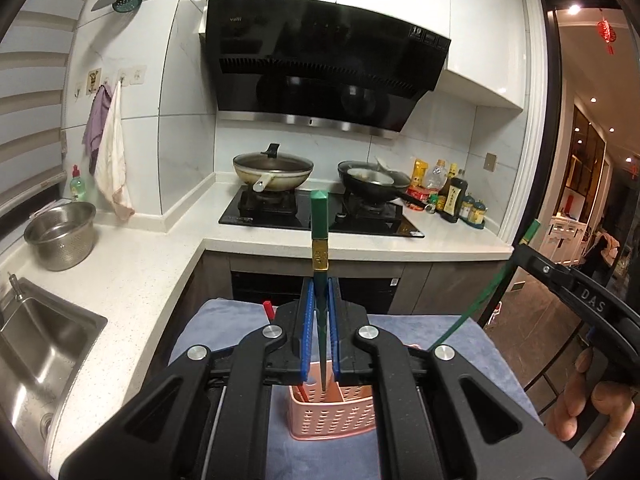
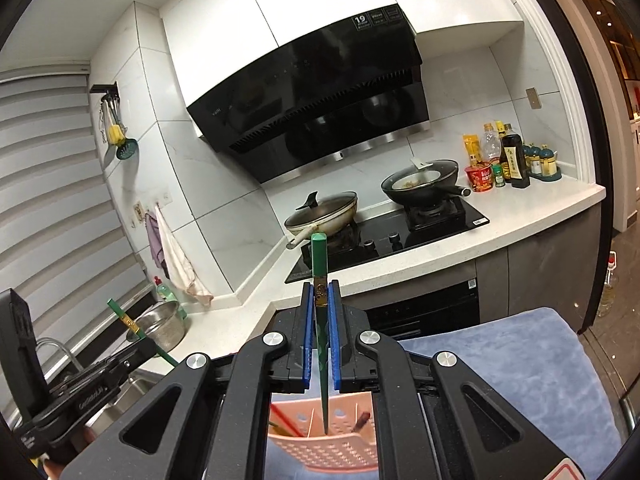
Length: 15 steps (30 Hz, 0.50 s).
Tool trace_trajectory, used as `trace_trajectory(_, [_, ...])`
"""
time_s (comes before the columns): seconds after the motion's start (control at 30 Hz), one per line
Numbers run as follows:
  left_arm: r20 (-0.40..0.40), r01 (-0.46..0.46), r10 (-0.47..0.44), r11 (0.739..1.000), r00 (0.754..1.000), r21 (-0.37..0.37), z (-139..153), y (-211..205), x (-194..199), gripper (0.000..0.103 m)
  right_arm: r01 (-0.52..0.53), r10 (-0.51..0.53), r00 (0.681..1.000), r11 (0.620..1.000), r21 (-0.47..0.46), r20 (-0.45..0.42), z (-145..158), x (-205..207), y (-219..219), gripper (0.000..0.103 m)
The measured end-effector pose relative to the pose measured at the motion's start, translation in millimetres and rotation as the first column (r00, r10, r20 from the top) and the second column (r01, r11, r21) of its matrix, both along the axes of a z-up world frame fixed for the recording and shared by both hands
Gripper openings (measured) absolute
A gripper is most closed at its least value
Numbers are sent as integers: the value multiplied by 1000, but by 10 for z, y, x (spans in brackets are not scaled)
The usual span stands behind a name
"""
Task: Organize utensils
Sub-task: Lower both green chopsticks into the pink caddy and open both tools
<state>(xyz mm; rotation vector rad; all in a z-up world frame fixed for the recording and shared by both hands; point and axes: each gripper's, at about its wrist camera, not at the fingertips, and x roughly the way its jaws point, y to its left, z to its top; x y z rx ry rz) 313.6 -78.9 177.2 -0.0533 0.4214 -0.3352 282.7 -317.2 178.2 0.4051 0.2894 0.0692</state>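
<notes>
Black-framed and filling the bottom of each wrist view, the two tools sit nearest the lens: the left tool (image 1: 319, 320) has its blue pads pinched narrow on a green chopstick with a gold band (image 1: 319, 236), and the right tool (image 2: 320, 320) is clamped the same way on a second green, gold-banded chopstick (image 2: 319, 264). Both chopsticks stand nearly upright, square ends up, thin tips pointing down toward the pink perforated plastic utensil basket (image 1: 334, 416) below. That basket rests on a blue-grey cloth (image 1: 224, 328) spread over the surface, and red-tipped sticks lean in its compartments (image 2: 362, 420). Beyond lies the white speckled counter surface (image 1: 132, 280), with a black glass hob (image 1: 280, 220) carrying a lidded cream wok (image 1: 273, 172) and a dark frying pan (image 1: 374, 184). At the left stand a steel sink (image 1: 44, 352) and a steel colander pot (image 1: 61, 236). A hand (image 1: 592, 400) grips the right tool's handle at the edge of the left view.
</notes>
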Motion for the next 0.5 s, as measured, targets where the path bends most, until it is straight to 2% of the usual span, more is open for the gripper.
trace_trajectory(0.27, [-58,-4,5,1000,998,18,-259,-36,203,7,-12,9,997,999,-38,-78,-349,355,126,7])
trace_trajectory(0.5, [-95,-8,10,1000,995,17,-374,-22,286,7,-12,5,991,999,-53,-132,-566,452,123,7])
